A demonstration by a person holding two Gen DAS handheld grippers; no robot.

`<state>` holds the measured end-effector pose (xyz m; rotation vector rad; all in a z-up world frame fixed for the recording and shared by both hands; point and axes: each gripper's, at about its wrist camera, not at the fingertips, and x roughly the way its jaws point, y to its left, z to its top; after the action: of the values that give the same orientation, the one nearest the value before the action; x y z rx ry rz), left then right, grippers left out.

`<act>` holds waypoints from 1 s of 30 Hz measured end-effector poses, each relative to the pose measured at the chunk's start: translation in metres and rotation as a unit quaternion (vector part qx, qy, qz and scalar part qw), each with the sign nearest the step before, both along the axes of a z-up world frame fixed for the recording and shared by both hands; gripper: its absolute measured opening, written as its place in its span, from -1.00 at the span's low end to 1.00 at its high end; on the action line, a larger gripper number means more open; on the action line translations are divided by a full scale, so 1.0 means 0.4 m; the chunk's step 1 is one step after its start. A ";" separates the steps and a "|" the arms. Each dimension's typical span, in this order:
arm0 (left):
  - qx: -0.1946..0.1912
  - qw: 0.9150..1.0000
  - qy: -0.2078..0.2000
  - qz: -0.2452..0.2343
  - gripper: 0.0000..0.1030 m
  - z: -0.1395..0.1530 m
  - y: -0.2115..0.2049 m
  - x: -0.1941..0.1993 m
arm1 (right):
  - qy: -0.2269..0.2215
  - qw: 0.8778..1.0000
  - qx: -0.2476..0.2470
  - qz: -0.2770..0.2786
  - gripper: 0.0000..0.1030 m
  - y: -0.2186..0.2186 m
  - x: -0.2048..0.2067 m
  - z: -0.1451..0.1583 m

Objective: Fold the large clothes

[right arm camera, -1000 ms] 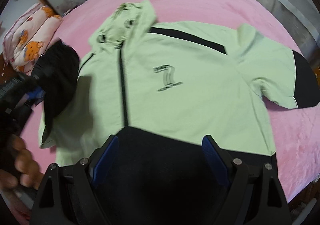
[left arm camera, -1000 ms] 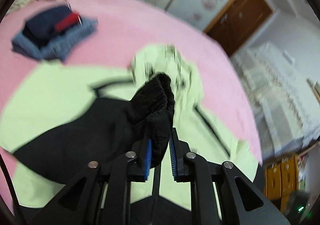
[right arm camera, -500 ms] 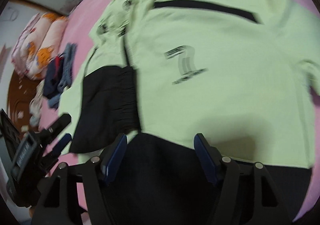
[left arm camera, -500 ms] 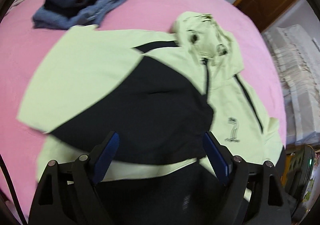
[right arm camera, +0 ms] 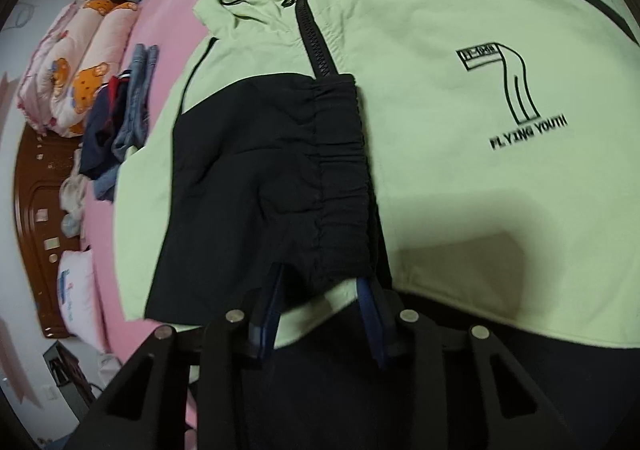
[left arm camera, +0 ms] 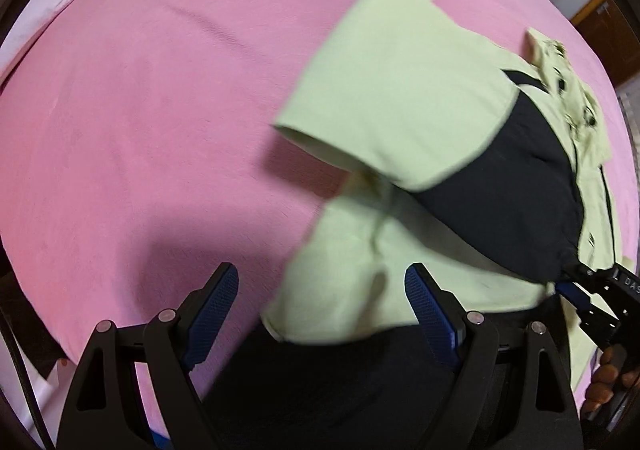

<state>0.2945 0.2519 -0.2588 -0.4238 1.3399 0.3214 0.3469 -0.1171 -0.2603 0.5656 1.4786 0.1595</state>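
Right wrist: right hand-held gripper (right arm camera: 320,290) now pinching black cuff (right arm camera: 340,186); left hand-held gripper (left arm camera: 320,310) spread, cuff released.

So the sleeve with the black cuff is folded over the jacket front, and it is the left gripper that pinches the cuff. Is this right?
Not quite: the right gripper pinches the black cuff, as the right wrist view shows. The left gripper is open. The sleeve does lie folded over the jacket front.
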 end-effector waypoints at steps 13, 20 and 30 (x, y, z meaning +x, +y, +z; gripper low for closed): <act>-0.007 0.998 -0.065 -0.015 0.01 -0.069 0.063 0.067 | -0.082 0.995 -0.052 -0.017 -0.83 0.018 0.084 0.075; -0.024 0.997 -0.073 -0.009 -0.46 -0.080 0.064 0.089 | -0.179 0.979 -0.094 -0.020 -0.84 -0.036 0.127 0.229; -0.031 0.996 -0.078 0.011 -0.63 -0.064 0.083 0.066 | -0.168 0.973 -0.144 -0.073 -0.84 -0.196 0.072 0.255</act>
<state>0.3210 0.2852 -0.2844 -0.5063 1.1961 0.2595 0.3758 -0.1953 -0.1583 0.3876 1.1010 -0.0729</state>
